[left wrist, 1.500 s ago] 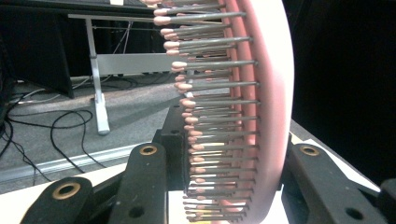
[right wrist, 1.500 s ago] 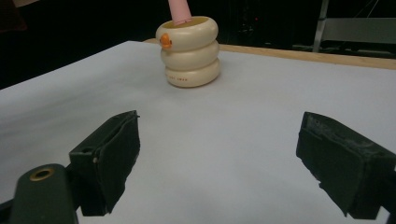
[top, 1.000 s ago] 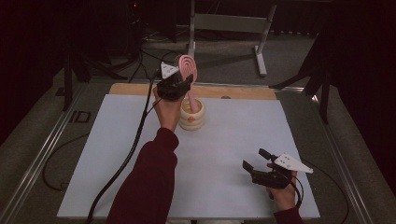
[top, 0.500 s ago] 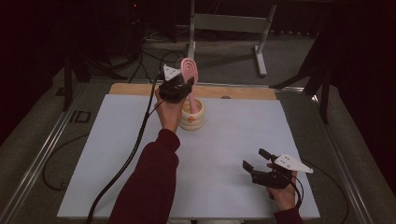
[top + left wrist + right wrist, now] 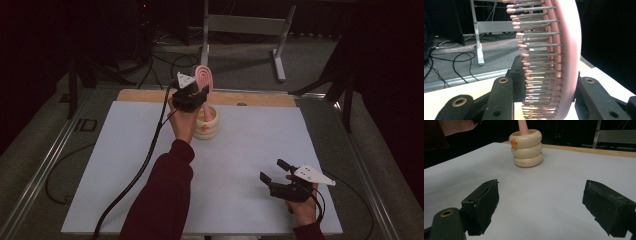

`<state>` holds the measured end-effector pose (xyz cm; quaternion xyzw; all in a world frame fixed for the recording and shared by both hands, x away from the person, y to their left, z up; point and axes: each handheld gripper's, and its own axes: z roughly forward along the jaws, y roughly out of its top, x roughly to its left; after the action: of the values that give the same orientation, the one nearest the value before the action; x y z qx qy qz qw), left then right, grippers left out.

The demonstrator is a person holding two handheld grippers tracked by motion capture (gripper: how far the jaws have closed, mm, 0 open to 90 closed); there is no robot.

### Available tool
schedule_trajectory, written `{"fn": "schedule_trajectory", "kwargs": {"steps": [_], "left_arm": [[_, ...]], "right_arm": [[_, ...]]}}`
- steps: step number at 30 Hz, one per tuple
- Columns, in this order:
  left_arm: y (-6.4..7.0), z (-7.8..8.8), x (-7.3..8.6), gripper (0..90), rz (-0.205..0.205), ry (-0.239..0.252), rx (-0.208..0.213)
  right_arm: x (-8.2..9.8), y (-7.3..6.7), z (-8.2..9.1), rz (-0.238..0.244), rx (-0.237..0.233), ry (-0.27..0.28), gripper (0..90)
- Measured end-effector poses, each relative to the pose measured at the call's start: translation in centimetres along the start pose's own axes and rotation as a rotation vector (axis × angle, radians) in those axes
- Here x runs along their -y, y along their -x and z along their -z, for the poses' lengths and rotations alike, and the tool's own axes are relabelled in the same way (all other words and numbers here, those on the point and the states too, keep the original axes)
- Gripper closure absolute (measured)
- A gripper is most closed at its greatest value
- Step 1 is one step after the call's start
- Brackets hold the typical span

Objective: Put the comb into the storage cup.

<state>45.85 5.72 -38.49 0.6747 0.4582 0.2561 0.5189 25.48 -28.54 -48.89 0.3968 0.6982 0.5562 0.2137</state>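
A pink hairbrush (image 5: 204,77) with metal bristles stands upright, its handle (image 5: 522,126) down inside a cream ribbed cup (image 5: 207,125) at the back middle of the white table. My left gripper (image 5: 199,96) is shut on the hairbrush just below its head, above the cup. In the left gripper view the bristled head (image 5: 564,55) rises between the black jaws of the left gripper (image 5: 547,80). My right gripper (image 5: 272,170) rests low at the front right of the table, open with nothing between its pads (image 5: 484,202). The cup (image 5: 526,148) stands well ahead of it.
The white sheet (image 5: 125,175) covers the table, with a wooden strip (image 5: 260,99) along its back edge. A black cable (image 5: 145,165) trails from the left gripper down the left side. A metal stand (image 5: 245,25) and loose cables lie on the floor behind.
The left gripper and the brush have shifted only slightly above the cup. The right gripper has stayed where it was.
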Motion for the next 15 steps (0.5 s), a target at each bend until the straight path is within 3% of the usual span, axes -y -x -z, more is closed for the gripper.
{"fn": "schedule_trajectory", "kwargs": {"steps": [15], "left_arm": [[-0.34, -0.26, 0.89, 64.0, 0.025, -0.012, -0.006]], "right_arm": [[0.01, -0.05, -0.05, 0.003, -0.001, -0.001, 13.8]]}}
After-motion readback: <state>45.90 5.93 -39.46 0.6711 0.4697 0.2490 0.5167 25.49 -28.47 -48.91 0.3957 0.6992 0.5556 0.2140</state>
